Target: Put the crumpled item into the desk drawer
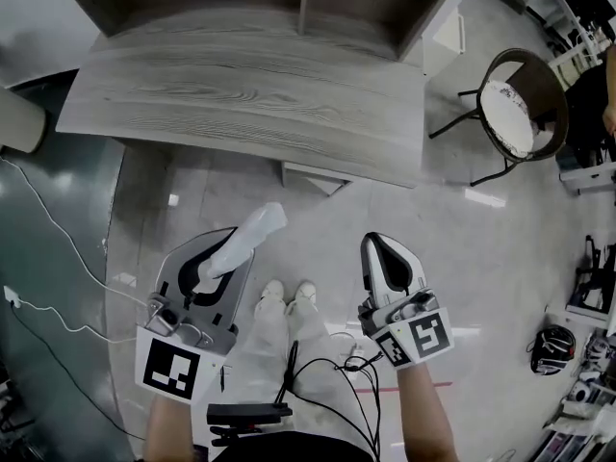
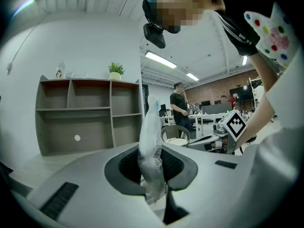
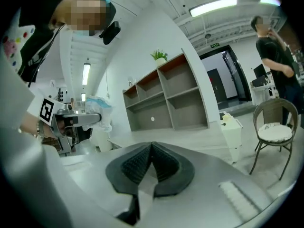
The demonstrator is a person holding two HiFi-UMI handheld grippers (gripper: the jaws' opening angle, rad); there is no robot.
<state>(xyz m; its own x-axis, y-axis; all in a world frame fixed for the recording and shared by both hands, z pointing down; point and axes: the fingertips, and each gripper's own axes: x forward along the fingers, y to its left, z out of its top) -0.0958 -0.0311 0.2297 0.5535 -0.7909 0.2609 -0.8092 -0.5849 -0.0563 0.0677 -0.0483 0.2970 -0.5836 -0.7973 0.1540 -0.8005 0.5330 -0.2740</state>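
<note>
Left gripper: jaws clamped on lower end of crumpled translucent white plastic wrapper. Upper end pokes past tips, short of grey wood-grain desk. Right gripper: jaws pressed together, empty. Wrapper judged light, soft, slippery. You pinch bunched part, not thin tip.

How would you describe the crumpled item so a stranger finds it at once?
Below the grey wooden desk in the head view, find the left gripper. Its jaws pinch a pale, translucent crumpled plastic item sticking out toward the desk; the right gripper beside it is shut and holds nothing.
</note>
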